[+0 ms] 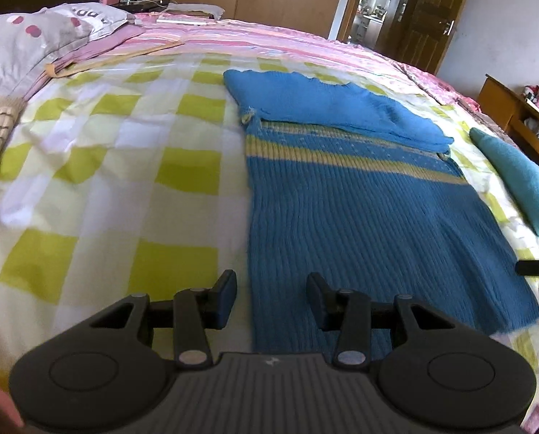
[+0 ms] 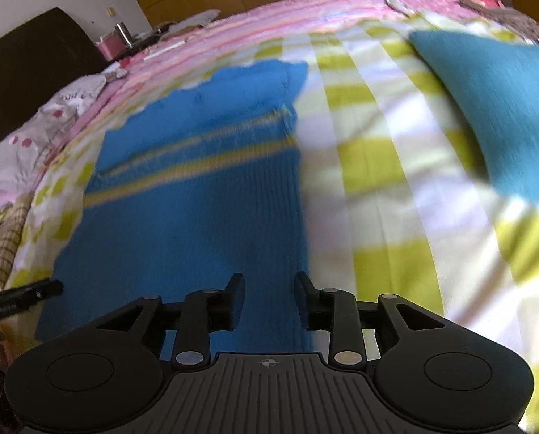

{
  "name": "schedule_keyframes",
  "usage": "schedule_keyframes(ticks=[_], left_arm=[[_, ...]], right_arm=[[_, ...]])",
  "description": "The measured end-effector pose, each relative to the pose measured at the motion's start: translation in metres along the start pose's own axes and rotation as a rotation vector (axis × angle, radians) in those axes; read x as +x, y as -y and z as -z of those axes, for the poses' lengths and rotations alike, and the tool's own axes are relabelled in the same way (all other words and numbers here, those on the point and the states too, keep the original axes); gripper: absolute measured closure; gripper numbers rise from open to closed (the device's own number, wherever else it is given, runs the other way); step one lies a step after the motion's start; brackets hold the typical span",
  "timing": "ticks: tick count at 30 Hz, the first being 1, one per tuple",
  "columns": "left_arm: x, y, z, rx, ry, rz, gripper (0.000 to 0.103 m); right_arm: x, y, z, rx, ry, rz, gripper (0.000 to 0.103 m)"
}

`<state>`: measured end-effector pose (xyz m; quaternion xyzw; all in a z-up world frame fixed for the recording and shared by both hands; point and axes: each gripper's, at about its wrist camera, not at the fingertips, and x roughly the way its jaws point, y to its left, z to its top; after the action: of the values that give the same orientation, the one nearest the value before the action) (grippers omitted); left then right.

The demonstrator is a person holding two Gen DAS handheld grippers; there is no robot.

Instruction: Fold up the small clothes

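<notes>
A blue knit sweater (image 1: 359,199) with a yellow stripe lies flat on the checked bedspread (image 1: 106,181), its sleeves folded across the chest. My left gripper (image 1: 271,289) is open and empty, hovering over the sweater's near left edge. My right gripper (image 2: 269,293) is open and empty, over the sweater's (image 2: 197,209) near right edge; this view is blurred. The tip of the right gripper shows at the left wrist view's right edge (image 1: 537,267), and the left gripper's tip in the right wrist view (image 2: 23,296).
A folded teal garment (image 1: 519,181) lies to the right of the sweater, also in the right wrist view (image 2: 497,108). Pillows (image 1: 34,43) sit at the bed's far left. A wooden cabinet (image 1: 515,108) stands beside the bed on the right.
</notes>
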<state>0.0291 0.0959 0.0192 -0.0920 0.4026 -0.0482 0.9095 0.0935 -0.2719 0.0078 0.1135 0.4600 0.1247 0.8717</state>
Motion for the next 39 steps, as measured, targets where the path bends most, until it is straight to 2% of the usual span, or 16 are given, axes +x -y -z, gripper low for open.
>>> schedule_keyframes(ticks=[4,8,14,21,25,26,28,29,30,33,39], left_arm=[[-0.005,0.002,0.006,0.010,-0.011,0.010,0.056],[-0.004,0.000,0.006,-0.016,-0.022,0.070,0.056],[0.001,-0.003,0.004,-0.046,-0.019,0.111,0.057],[0.002,-0.003,0.005,-0.052,-0.020,0.144,0.058],[0.006,-0.002,0.003,-0.074,-0.025,0.156,0.058],[0.007,-0.001,0.002,-0.076,-0.028,0.155,0.058],[0.006,-0.001,0.001,-0.080,-0.033,0.150,0.065],[0.006,-0.002,0.000,-0.089,-0.040,0.156,0.081],[0.007,-0.005,-0.001,-0.110,-0.051,0.179,0.088],[0.006,-0.008,-0.006,-0.148,-0.047,0.223,0.088],[0.000,-0.010,-0.031,-0.219,0.027,0.332,0.089]], right_arm=[[-0.006,0.005,0.011,0.033,0.006,-0.033,0.073],[-0.008,0.011,0.012,0.060,-0.015,-0.077,0.071],[-0.001,0.022,0.010,0.134,-0.024,-0.154,0.071],[0.000,0.026,0.013,0.146,-0.032,-0.207,0.071],[0.005,0.028,0.015,0.183,-0.028,-0.249,0.074],[0.008,0.028,0.015,0.193,-0.027,-0.260,0.078],[0.013,0.029,0.014,0.225,-0.030,-0.282,0.086],[0.014,0.030,0.015,0.244,-0.031,-0.295,0.090],[0.016,0.030,0.015,0.263,-0.030,-0.311,0.091],[0.016,0.030,0.015,0.308,-0.013,-0.358,0.093],[0.010,0.028,0.004,0.423,0.076,-0.503,0.094]])
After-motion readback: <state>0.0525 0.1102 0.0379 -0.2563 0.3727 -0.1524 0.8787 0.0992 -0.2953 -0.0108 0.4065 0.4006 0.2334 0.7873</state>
